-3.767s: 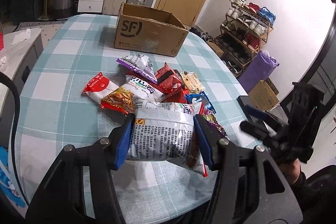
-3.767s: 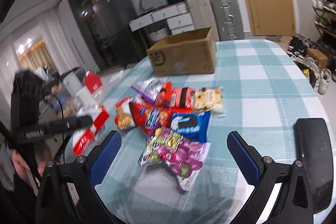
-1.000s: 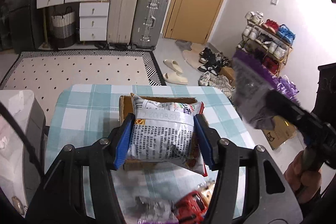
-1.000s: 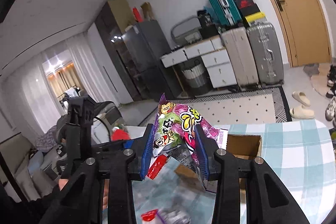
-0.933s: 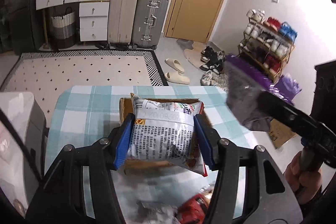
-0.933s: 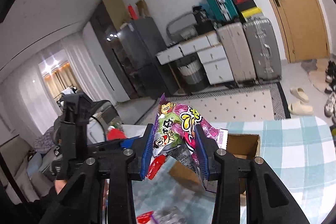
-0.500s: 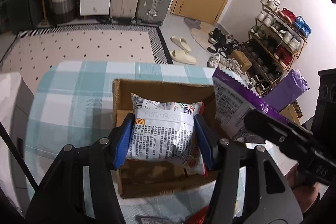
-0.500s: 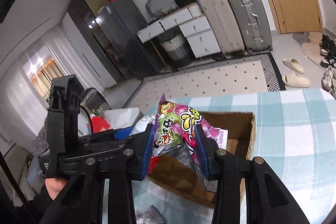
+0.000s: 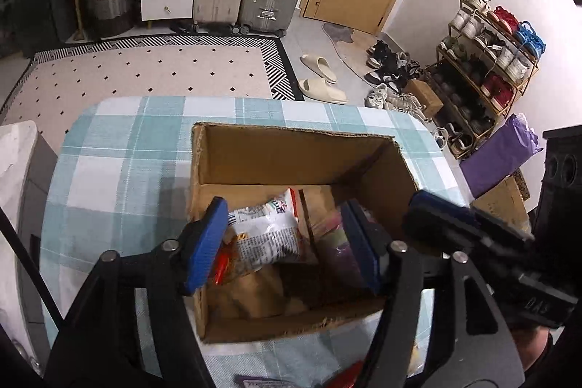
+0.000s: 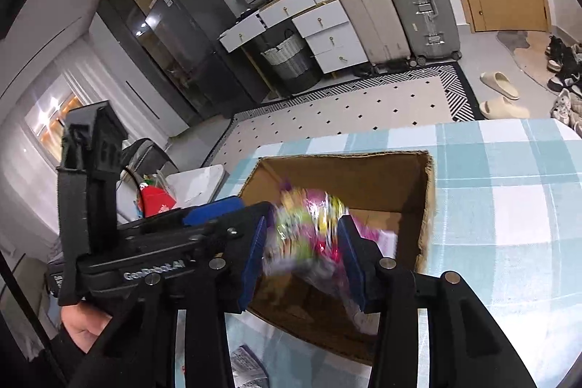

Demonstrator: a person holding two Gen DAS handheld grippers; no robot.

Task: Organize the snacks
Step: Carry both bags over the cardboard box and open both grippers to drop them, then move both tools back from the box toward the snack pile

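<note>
An open cardboard box (image 9: 287, 155) stands on the checked tablecloth; it also shows in the right wrist view (image 10: 363, 177). My left gripper (image 9: 283, 242) is open above the box. The white snack bag (image 9: 267, 235) lies inside the box below it, with a purple bag (image 9: 333, 242) beside it. My right gripper (image 10: 303, 251) hangs over the box with its jaws a little apart. The purple and green candy bag (image 10: 309, 228) is blurred between the pads, dropping into the box. The right gripper also shows at the right of the left wrist view (image 9: 473, 228).
The table (image 9: 120, 151) has a round far edge. A white side unit (image 9: 14, 162) stands left of it. Loose snack packets (image 10: 247, 370) lie on the table in front of the box. Suitcases, drawers and a shoe rack (image 9: 487, 60) stand beyond.
Both grippers came down over the box and opened. The white bag left the left gripper and lies in the box. The candy bag is slipping out of the right gripper.
</note>
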